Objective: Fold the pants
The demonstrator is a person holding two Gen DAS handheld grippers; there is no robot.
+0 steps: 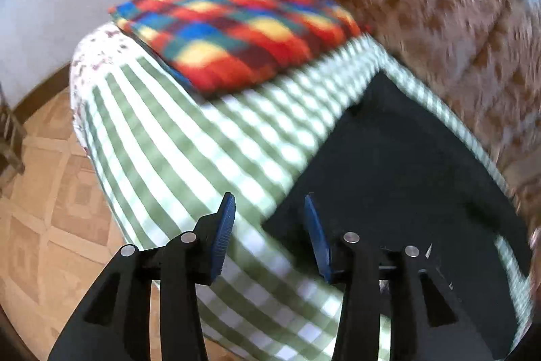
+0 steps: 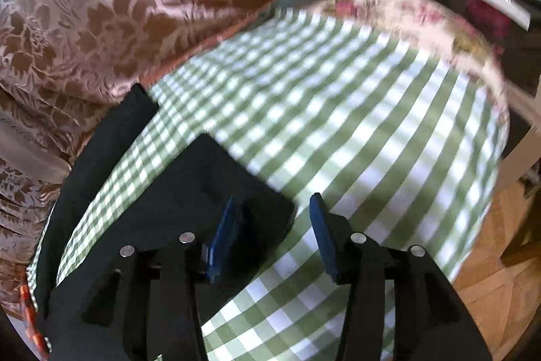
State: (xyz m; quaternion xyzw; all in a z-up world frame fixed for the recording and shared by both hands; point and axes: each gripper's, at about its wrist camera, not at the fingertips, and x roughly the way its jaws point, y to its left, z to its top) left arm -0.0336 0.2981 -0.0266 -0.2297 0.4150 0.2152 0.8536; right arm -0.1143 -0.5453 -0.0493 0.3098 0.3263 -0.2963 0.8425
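Black pants point(image 1: 399, 171) lie flat on a green-and-white checked cover point(image 1: 189, 141). In the left wrist view my left gripper point(image 1: 268, 202) hovers above the pants' left edge with its blue pads apart and nothing between them. The right wrist view shows the pants point(image 2: 209, 178) as a folded dark panel with a second dark strip point(image 2: 101, 151) beside the sofa back. My right gripper point(image 2: 274, 202) stands open over the pants' right corner, and only cloth shows below the gap.
A folded red, blue and yellow plaid blanket point(image 1: 236, 29) lies at the far end of the cover. A brown patterned sofa back point(image 2: 101, 5) runs alongside. The tiled floor point(image 1: 44, 192) lies past the seat's edge, and a floral cushion point(image 2: 405, 19) lies at the other end.
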